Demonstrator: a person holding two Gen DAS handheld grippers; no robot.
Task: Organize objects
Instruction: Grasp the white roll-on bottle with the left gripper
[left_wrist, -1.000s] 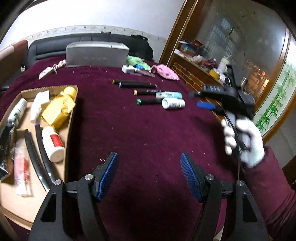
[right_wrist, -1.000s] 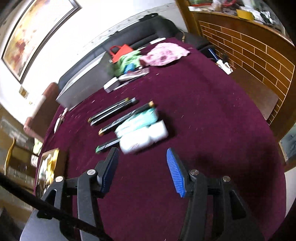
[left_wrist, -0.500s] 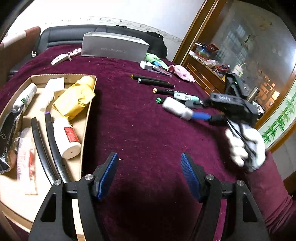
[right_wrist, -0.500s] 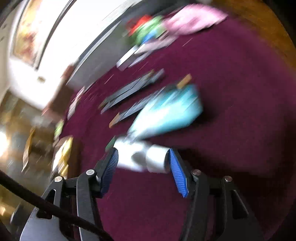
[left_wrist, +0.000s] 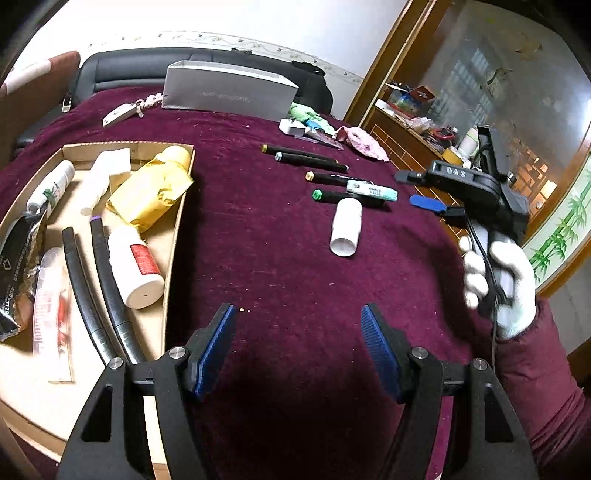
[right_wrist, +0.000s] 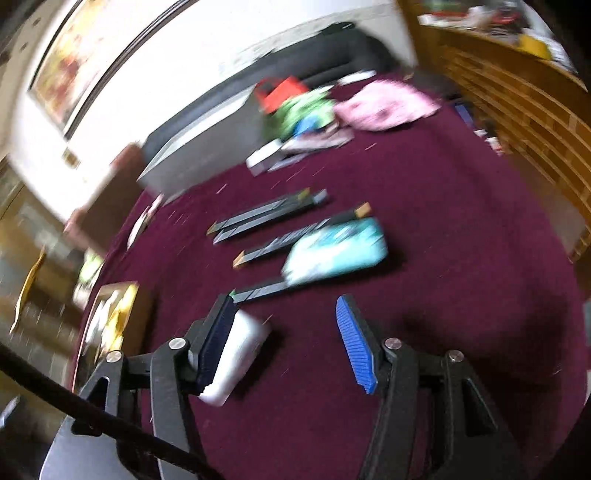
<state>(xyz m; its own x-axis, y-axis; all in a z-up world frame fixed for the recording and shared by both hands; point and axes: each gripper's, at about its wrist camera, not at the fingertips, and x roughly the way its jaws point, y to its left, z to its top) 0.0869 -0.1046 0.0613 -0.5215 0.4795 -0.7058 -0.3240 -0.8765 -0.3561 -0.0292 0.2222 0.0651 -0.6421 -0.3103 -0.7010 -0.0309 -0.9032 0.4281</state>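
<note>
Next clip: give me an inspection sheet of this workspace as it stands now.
Surface: maroon cloth over the table.
Job's things: white bottle lies loose on the cloth; four dark markers and a teal tube lie in a row beyond it; cardboard tray holds bottles, a yellow packet and black sticks.
Clutter: grey box, keys, pink cloth.
Grippers: left gripper open, empty; right gripper open, bottle beside one finger.
Cables: black cable at the gloved hand.
Surroundings: black sofa, wooden cabinet.
</note>
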